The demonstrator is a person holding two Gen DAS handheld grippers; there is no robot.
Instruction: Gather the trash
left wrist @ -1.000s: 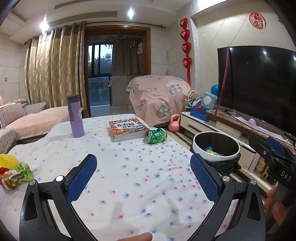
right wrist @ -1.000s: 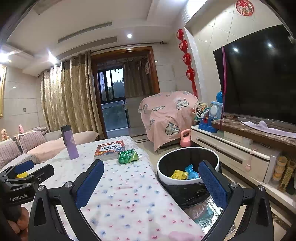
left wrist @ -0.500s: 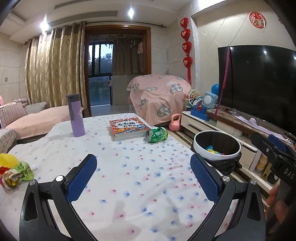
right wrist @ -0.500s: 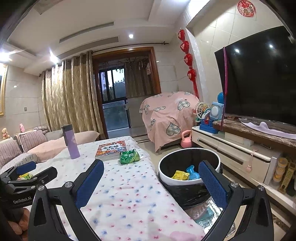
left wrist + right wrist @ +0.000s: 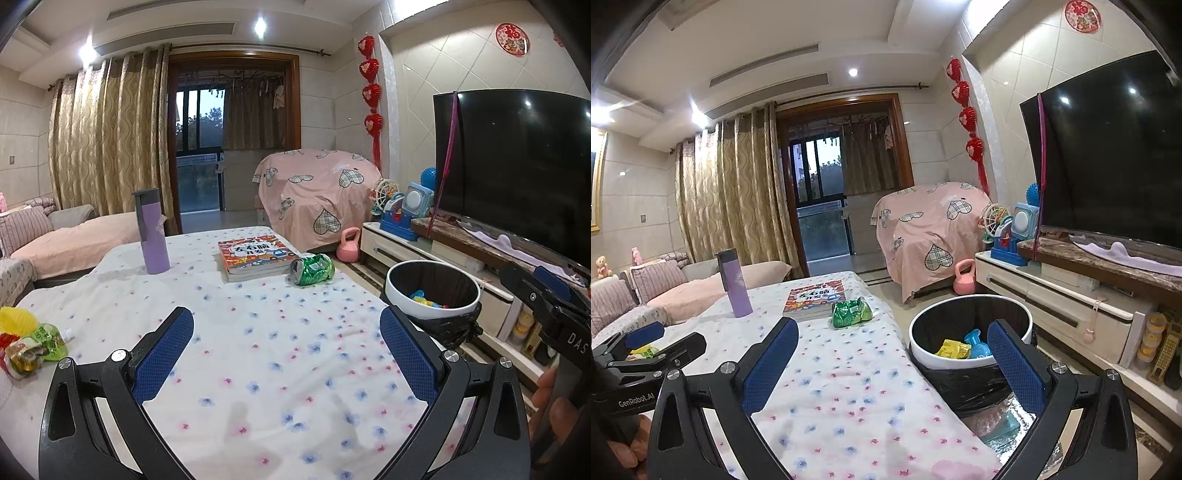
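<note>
Claws: left gripper point(image 5: 286, 350) and right gripper point(image 5: 892, 360) both spread wide, holding and touching nothing.
Can point(image 5: 312, 269): crushed, green, on the table point(image 5: 258, 332) just beside the book point(image 5: 255, 254).
Bin point(image 5: 971, 343): beside the table, wrappers inside.

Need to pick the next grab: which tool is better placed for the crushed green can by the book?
Right, probably. The green can lies at the table's bin-side edge, just ahead of the open right tool, beside the bin. The left tool, also open, sits farther across.
</note>
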